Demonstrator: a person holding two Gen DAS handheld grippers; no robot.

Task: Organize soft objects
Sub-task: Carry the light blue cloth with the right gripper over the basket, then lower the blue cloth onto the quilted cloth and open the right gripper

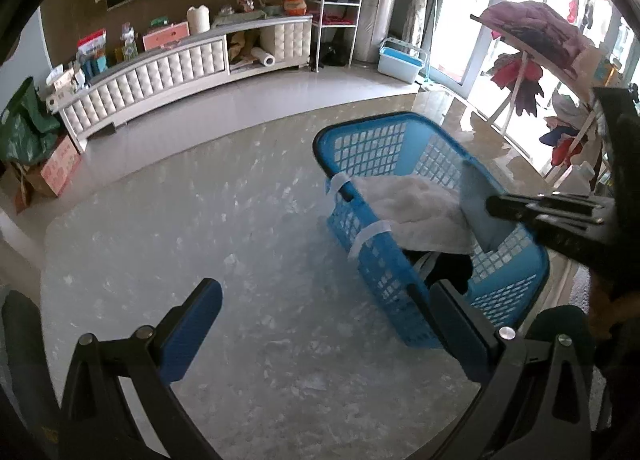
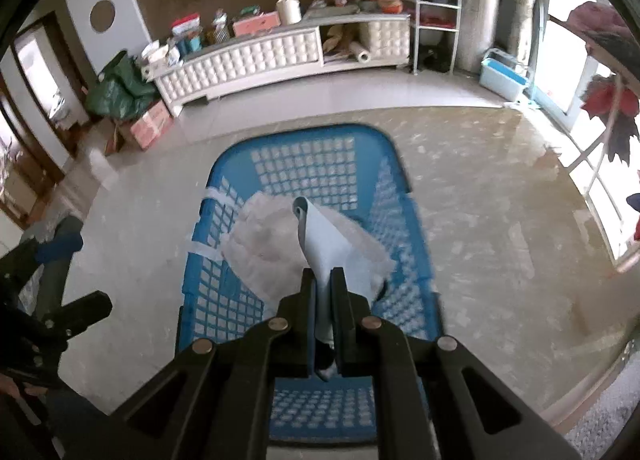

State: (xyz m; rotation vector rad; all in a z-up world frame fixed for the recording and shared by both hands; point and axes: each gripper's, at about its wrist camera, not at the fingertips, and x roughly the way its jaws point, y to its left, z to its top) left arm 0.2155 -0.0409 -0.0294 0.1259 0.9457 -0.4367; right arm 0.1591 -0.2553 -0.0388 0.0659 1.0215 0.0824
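Note:
A blue lattice laundry basket (image 1: 372, 147) (image 2: 304, 155) stands on the pale marbled table. A white towel (image 1: 416, 203) (image 2: 260, 244) lies crumpled inside it. My right gripper (image 2: 324, 280) (image 1: 490, 205) hangs over the basket, shut on a light blue cloth (image 2: 324, 244) (image 1: 478, 195) that sticks out past its fingertips above the towel. My left gripper (image 1: 324, 300) is open and holds nothing; its blue-padded fingers (image 1: 192, 324) straddle bare table at the basket's near left corner. It shows at the left edge of the right wrist view (image 2: 60, 248).
A white tufted low cabinet (image 1: 168, 71) cluttered with boxes lines the far wall, with a white wire shelf (image 1: 336, 11) beside it. A small blue tub (image 1: 400, 59) sits on the floor by the glass door. A rack of clothes (image 1: 532, 59) stands at right.

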